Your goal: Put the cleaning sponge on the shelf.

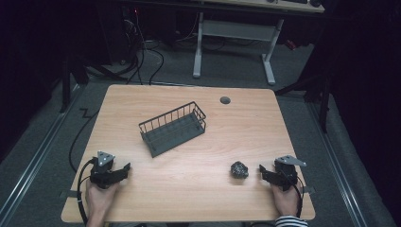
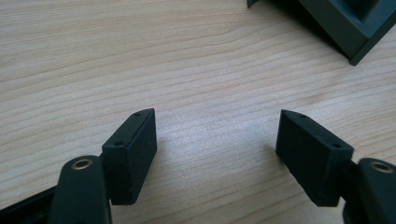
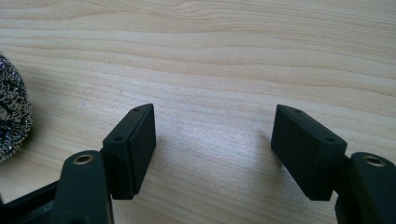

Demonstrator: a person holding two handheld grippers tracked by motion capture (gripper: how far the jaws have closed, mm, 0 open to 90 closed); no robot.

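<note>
At lower left of the high view, left gripper (image 1: 126,168) sits on the table (image 1: 189,189), held by a hand (image 1: 99,196) coming in from the bottom edge. Jaws spread, nothing between them. Its own view (image 2: 215,135) confirms: bare wood in the gap, pads (image 2: 135,154) clear of everything. Grey plate on top, cable trailing off the left side.

Lower right of the high view: right gripper (image 1: 261,169), also low on the table, hand (image 1: 286,201) behind it, striped sleeve (image 1: 291,221) at the bottom edge. Jaws spread, empty. Its own view (image 3: 212,133) shows wood grain between the pads (image 3: 137,149).

Scourer (image 1: 239,170), a dark metallic wad, lies on the table just left of the right gripper's tips in the high view, near but apart, not between the jaws. In the right gripper view it shows at the left edge (image 3: 11,116), outside the left-hand jaw, shiny wire mesh.

Centre of the high view: wire basket (image 1: 172,128), dark, upright, set at a slant, well apart from both grippers and the scourer. Nothing visible inside it. Its corner shows at upper right of the left gripper view (image 2: 345,23).

Upper centre of the table: round cable hole (image 1: 225,100).
</note>
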